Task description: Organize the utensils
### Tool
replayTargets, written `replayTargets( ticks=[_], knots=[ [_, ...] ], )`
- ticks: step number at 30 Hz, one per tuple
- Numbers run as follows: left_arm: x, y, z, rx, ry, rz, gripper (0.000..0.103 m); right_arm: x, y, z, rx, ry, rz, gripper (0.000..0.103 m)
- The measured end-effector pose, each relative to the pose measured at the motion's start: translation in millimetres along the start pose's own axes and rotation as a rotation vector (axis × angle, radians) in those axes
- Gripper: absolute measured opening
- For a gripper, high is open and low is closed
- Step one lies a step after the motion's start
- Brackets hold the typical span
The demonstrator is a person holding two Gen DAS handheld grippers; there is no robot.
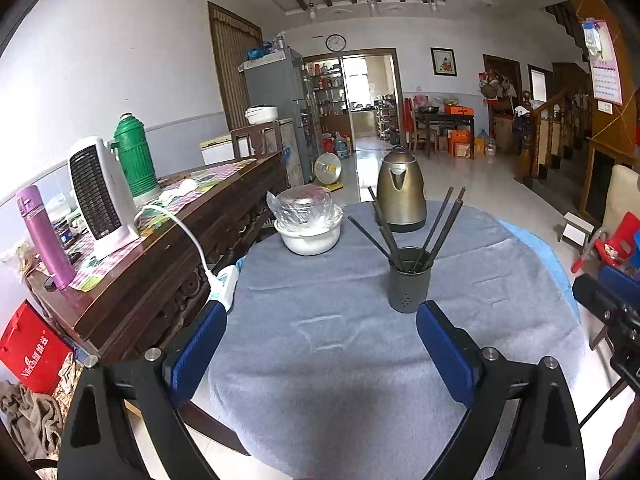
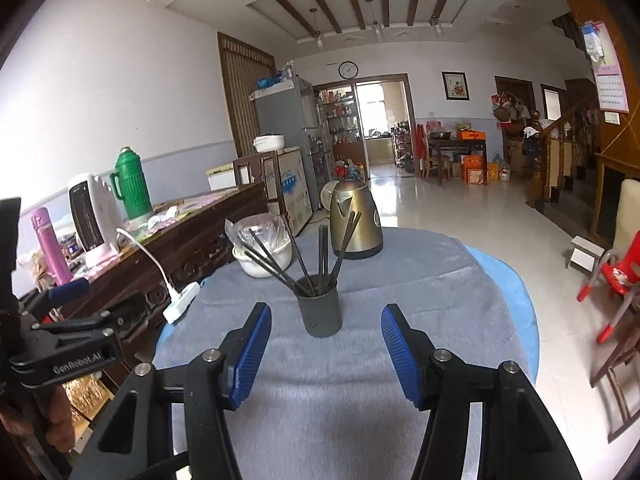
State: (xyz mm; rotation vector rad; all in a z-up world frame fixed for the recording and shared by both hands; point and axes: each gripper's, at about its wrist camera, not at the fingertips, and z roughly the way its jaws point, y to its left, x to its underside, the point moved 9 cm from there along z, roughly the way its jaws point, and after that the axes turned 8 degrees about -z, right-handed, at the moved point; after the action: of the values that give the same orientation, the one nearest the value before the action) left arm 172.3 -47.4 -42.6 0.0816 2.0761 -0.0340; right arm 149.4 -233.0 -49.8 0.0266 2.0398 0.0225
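A dark grey perforated utensil holder [image 1: 410, 278] [image 2: 319, 306] stands upright on the grey cloth of the round table [image 1: 328, 344] [image 2: 400, 300]. Several dark chopsticks [image 1: 438, 224] [image 2: 322, 256] lean out of it in different directions. My left gripper [image 1: 320, 320] is open, its blue pads wide apart with only bare cloth between them; the holder is just beyond its right pad. My right gripper [image 2: 326, 324] is also open and holds nothing, and the holder stands just past the gap between its blue pads. The left gripper's black body [image 2: 64, 356] shows at the left edge of the right wrist view.
A bronze electric kettle [image 1: 401, 190] [image 2: 354, 222] and a white bowl with a plastic-wrapped pot [image 1: 308, 220] [image 2: 262, 246] stand at the table's far side. A white power strip [image 2: 182, 302] lies at the left rim. A wooden sideboard [image 1: 168, 248] with heater and flasks runs along the left.
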Motion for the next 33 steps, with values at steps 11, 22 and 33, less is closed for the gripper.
replayTargets(
  ticks=[11,22,33],
  knots=[
    [10,10,15,-0.017,0.042,-0.016,0.096,19,7,14,-0.016,0.070,0.019,0.061],
    [23,16,32,0.025,0.094,-0.019,0.096,22,20,23,-0.003,0.094,0.005,0.061],
    [23,36,59,0.080,0.135,-0.053,0.096,22,32,46,0.075,0.149,-0.007,0.061]
  ],
)
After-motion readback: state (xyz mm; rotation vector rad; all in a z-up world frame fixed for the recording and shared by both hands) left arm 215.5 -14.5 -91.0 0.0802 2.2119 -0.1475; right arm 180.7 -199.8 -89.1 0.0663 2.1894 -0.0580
